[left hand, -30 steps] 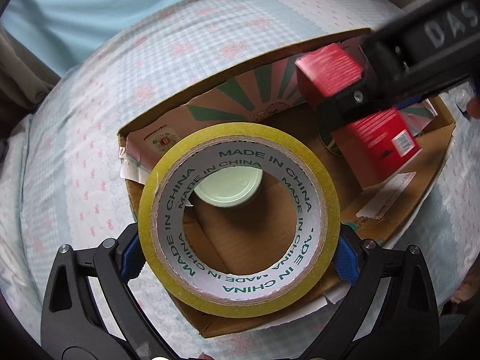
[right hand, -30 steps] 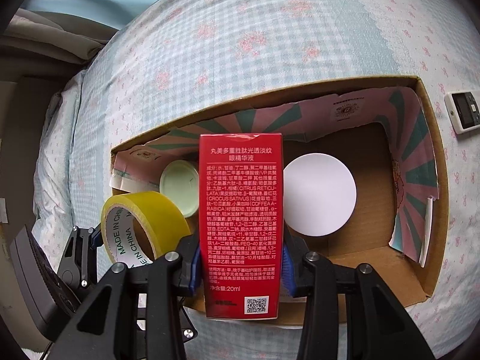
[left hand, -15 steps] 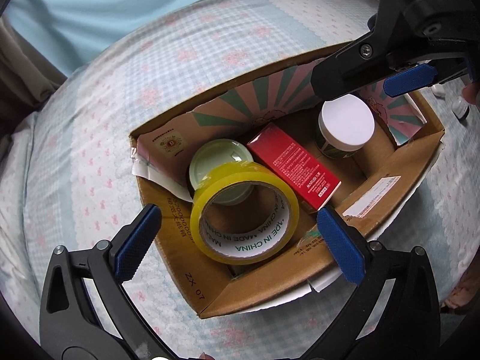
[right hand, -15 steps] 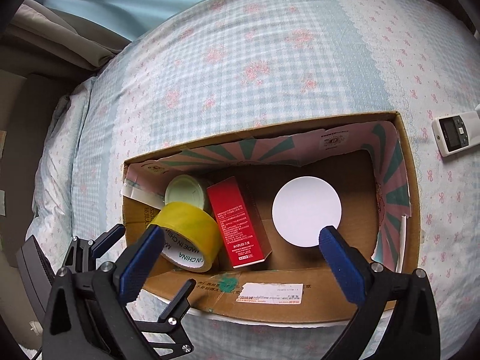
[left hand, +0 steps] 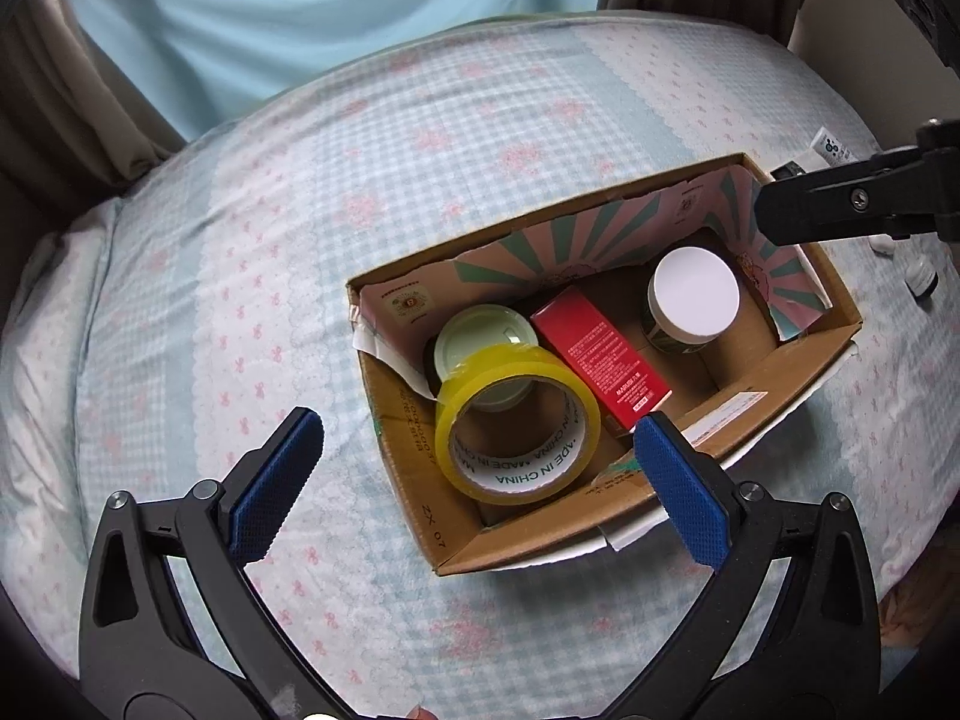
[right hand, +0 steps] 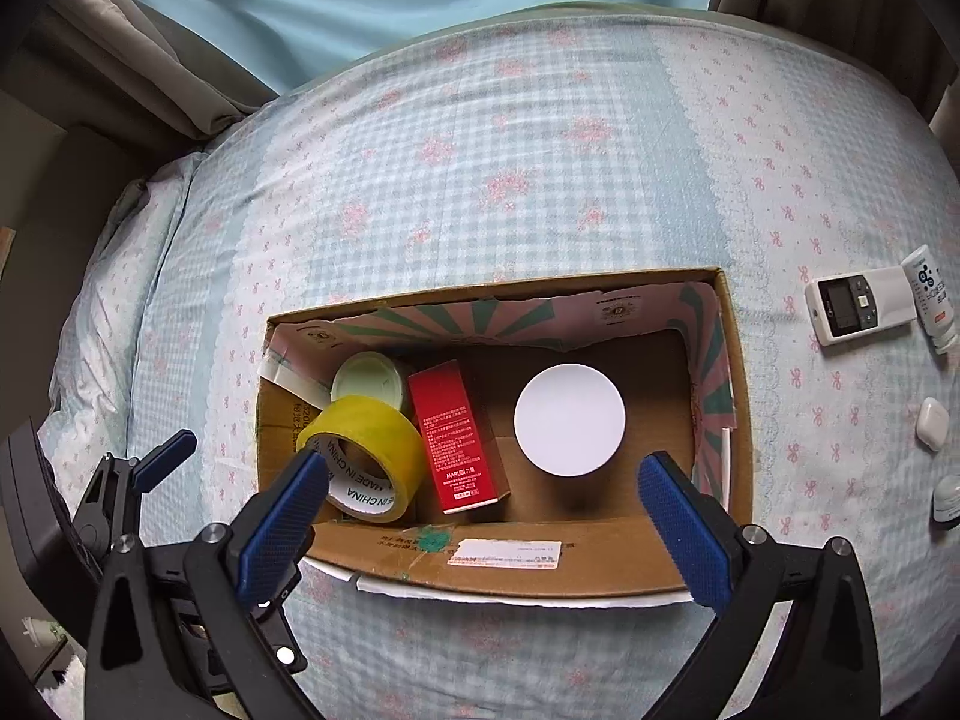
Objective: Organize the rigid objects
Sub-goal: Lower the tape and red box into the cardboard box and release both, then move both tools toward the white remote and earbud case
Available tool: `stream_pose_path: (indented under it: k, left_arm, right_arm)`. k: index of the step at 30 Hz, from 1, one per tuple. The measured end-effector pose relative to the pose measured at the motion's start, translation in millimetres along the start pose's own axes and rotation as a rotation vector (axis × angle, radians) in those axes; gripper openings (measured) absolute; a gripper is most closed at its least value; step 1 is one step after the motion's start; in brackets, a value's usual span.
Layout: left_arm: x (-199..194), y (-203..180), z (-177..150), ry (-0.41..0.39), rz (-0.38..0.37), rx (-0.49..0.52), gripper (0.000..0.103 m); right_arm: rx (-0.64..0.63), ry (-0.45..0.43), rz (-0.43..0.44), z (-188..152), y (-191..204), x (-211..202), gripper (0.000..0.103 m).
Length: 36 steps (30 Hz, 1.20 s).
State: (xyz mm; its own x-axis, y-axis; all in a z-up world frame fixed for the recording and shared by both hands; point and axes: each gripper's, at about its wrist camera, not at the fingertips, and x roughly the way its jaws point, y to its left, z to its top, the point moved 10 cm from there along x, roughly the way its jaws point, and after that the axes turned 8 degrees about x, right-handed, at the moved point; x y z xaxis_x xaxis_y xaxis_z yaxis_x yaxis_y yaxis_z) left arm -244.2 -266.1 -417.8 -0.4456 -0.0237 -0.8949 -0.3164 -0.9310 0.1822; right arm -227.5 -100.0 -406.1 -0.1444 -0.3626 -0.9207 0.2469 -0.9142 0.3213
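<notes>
yellow tape roll and red carton are lying in the cardboard box on the bed, left of the white-lidded jar. left gripper and right gripper are hovering spread and empty above. placing step looks done; next is probably reaching right for the remote.

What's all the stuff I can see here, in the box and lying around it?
box: 1, brown cardboard, open, on the bed
tape roll: 1, yellow, in the box, left end
green lid: 1, pale green, behind the tape roll
carton: 1, red, lying in the box, middle
white lid: 1, round, in the box, right part
remote: 1, white, right of the box
tube: 1, white, beside the remote
earbud case: 1, white, on the bed
bedspread: 1, blue check, pink flowers
left gripper: jaws open, empty
right gripper: jaws open, empty
</notes>
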Motion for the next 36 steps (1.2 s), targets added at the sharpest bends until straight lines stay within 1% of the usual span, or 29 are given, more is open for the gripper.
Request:
stream_pose_path:
  k: [2,5,8,13,16,18,20,23,26,28,32,36]
  left_arm:
    - [-12.0,-0.8,6.2,-0.009,0.006,-0.012,0.103]
    - [-31.3,-5.5,19.9,-0.032,-0.024,-0.049,0.103]
    - [-47.8,-15.7,36.1,-0.054,-0.051,-0.076,0.103]
    - [-77.2,-49.6,72.9,-0.112,-0.052,-0.035,0.103]
    - [-91.7,-78.2,95.4,-0.131,-0.085,-0.029,0.103]
    - [-95.8,-97.7,110.5,-0.140,-0.115,-0.024,0.103]
    - [-94.3,-115.8,125.1,-0.135,-0.132,-0.011,0.103]
    - [-91.9,-144.1,148.5,-0.132,-0.145,0.035,0.103]
    - [-90.0,-173.0,173.4,-0.147,-0.160,0.090,0.103]
    - [-83.8,-195.4,189.5,-0.152,-0.174,0.133,0.103]
    - [-61.1,-242.2,219.6,-0.139,-0.203,0.225,0.103]
    - [-34.1,-283.9,245.8,-0.124,-0.223,0.317,0.103]
  right_arm:
    - [-0.009,-0.020,-0.010,-1.1,-4.1,-17.6,0.103]
    - [-0.015,-0.055,-0.043,-2.1,-16.6,-48.9,0.103]
    - [-0.011,-0.113,-0.099,-0.7,-37.9,-85.4,0.103]
    - [0.027,-0.194,-0.182,-1.5,-90.2,-145.4,0.103]
    - [0.065,-0.220,-0.273,-4.2,-132.2,-173.2,0.103]
    - [0.092,-0.222,-0.290,-6.1,-157.2,-185.8,0.103]
    - [0.139,-0.227,-0.298,-7.4,-182.4,-197.4,0.103]
    - [0.203,-0.236,-0.306,-8.4,-216.0,-213.7,0.103]
    - [0.222,-0.257,-0.344,-8.5,-245.4,-227.8,0.103]
    - [0.246,-0.267,-0.353,-7.7,-263.3,-232.5,0.103]
    - [0.311,-0.266,-0.346,-2.8,-296.1,-228.4,0.103]
    - [0.354,-0.249,-0.350,4.7,-323.0,-213.4,0.103]
